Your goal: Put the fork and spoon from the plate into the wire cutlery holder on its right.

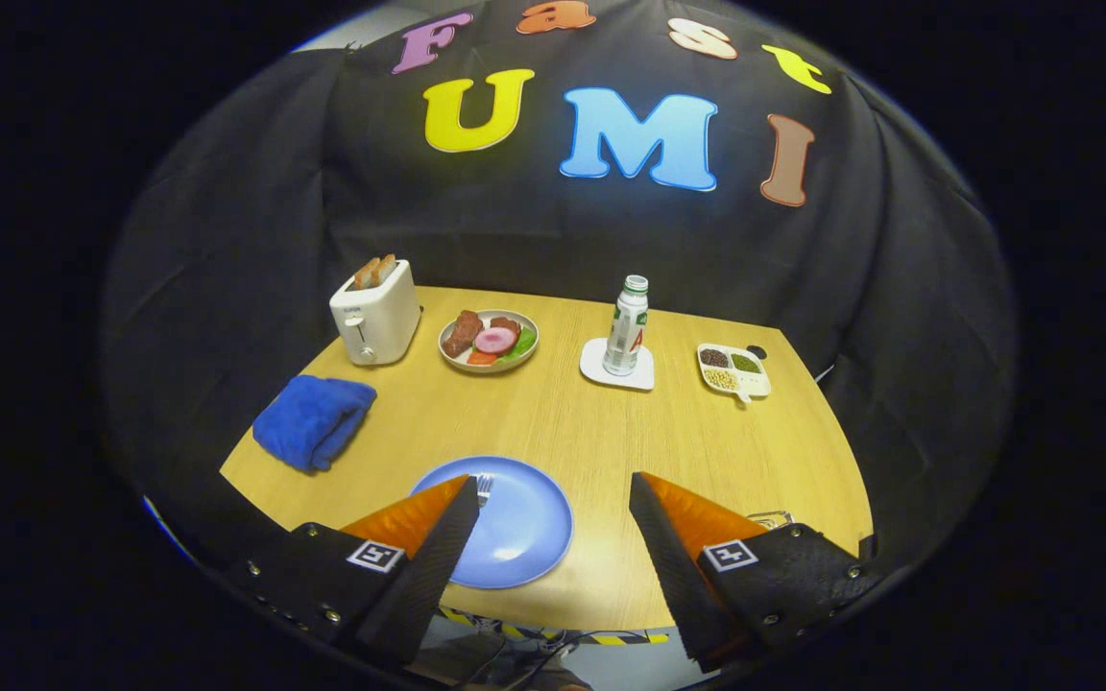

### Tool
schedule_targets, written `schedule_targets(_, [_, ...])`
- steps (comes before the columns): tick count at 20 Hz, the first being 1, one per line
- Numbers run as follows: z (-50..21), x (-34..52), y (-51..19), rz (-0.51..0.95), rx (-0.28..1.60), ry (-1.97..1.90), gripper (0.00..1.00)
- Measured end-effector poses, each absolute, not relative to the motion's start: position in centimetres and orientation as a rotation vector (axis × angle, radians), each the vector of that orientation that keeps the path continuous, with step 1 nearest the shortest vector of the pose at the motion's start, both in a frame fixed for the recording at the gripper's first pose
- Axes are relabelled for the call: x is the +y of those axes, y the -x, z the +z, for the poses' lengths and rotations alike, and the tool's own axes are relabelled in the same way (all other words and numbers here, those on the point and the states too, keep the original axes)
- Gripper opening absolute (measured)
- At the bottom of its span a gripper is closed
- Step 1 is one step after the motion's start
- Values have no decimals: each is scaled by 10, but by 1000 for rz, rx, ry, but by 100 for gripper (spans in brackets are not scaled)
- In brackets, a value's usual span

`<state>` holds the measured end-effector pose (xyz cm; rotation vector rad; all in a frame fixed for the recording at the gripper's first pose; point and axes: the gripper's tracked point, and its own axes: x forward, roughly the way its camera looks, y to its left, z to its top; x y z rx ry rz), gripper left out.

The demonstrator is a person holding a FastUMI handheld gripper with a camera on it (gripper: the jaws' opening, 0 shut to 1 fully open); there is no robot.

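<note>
Claw (553, 499) wide open, empty, above plate (524, 537). Fork (484, 488) tines at ten o'clock: probably light, stiff, slippery; best pinched mid-handle.

Nothing legible on the bottle (627, 326) label or the toaster (375, 312) front: print too small. Square coded markers on the tongs (553, 494), no words.

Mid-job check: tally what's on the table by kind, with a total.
Plates: 2 (blue plate, food plate)
Cutlery: 1 fork, mostly hidden behind a finger
Toaster: 1
Bottle on coaster: 2
Divided tray: 1
Blue cloth: 1
Wire holder: 1, partly hidden
Total: 9
Claw open above the table, empty.
</note>
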<state>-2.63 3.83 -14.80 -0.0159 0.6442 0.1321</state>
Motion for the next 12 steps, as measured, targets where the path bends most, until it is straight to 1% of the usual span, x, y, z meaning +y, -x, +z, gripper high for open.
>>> schedule_targets(4, [-173,76,19,148,639,-41,97])
schedule_targets(7, [-195,100,16,151,681,-49,97])
schedule_targets(9, [-214,108,20,149,733,-40,97])
schedule_targets(12, [-252,116,27,151,866,-22,97])
